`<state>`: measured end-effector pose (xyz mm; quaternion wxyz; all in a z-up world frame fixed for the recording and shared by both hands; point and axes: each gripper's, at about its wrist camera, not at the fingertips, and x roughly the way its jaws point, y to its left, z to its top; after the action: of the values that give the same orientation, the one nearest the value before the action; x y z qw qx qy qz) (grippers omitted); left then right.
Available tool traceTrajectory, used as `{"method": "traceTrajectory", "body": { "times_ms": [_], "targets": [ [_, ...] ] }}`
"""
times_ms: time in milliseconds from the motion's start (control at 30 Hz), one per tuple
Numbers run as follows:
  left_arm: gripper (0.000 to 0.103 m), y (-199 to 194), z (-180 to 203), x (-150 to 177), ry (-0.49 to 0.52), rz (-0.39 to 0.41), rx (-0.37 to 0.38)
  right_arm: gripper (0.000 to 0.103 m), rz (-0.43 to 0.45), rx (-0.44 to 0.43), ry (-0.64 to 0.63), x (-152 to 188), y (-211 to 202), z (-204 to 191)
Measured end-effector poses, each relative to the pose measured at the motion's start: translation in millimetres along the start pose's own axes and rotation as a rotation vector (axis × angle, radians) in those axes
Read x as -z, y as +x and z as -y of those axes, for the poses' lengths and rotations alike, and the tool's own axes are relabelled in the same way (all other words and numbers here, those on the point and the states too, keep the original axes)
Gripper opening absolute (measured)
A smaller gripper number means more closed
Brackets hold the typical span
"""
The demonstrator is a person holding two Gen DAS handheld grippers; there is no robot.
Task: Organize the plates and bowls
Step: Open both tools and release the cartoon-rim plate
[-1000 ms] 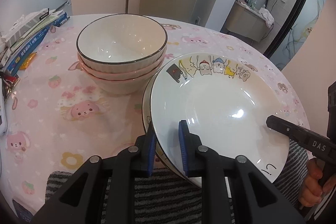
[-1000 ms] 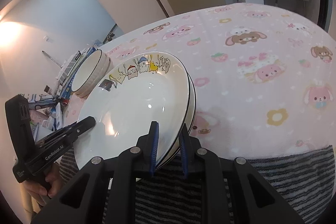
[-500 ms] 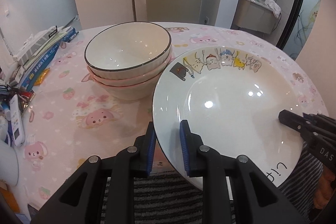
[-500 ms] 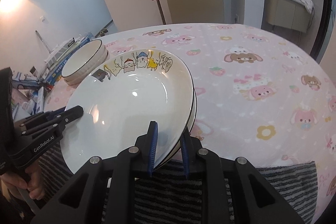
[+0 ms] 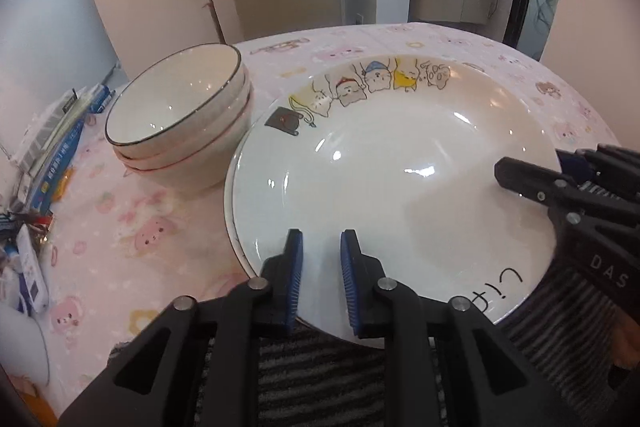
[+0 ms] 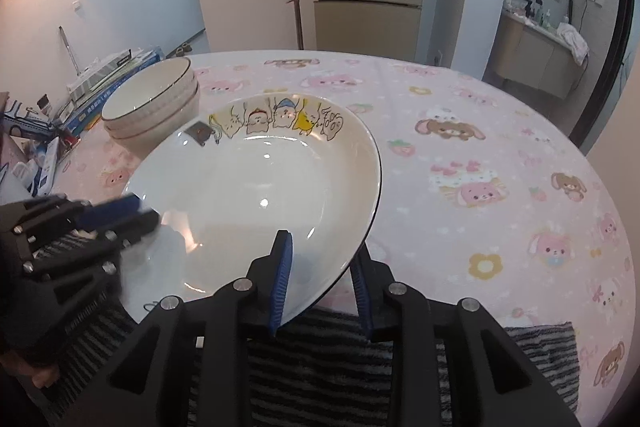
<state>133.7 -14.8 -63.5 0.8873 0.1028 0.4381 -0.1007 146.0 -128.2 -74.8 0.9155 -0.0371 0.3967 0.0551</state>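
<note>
On a round desk (image 6: 500, 131) under a pink cartoon-animal cloth, a white cartoon-rimmed ceramic plate (image 5: 392, 171) lies at the near edge, just beside three stacked white dark-rimmed bowls (image 5: 180, 123) to its far left. The left hand-held gripper (image 5: 320, 251) pinches the plate's near-left rim; the right hand-held gripper (image 6: 320, 259), jaws just widening, loosely straddles its near-right rim. Another plate's edge shows beneath.

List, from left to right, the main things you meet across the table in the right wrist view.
Boxes → bowls → plate → brown bunny print on the tablecloth.
</note>
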Motion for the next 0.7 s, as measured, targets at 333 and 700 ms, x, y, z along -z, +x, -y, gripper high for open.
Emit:
{"method": "traceTrajectory", "body": {
  "times_ms": [333,700],
  "targets": [
    [0.017,-8,-9,-2,-0.03,0.066,-0.074,0.032,-0.018,-0.005,0.0,-1,2,2],
    [0.052,-5,-23,-4,-0.106,0.048,-0.063,0.032,-0.036,0.005,0.001,-1,7,6]
  ]
}}
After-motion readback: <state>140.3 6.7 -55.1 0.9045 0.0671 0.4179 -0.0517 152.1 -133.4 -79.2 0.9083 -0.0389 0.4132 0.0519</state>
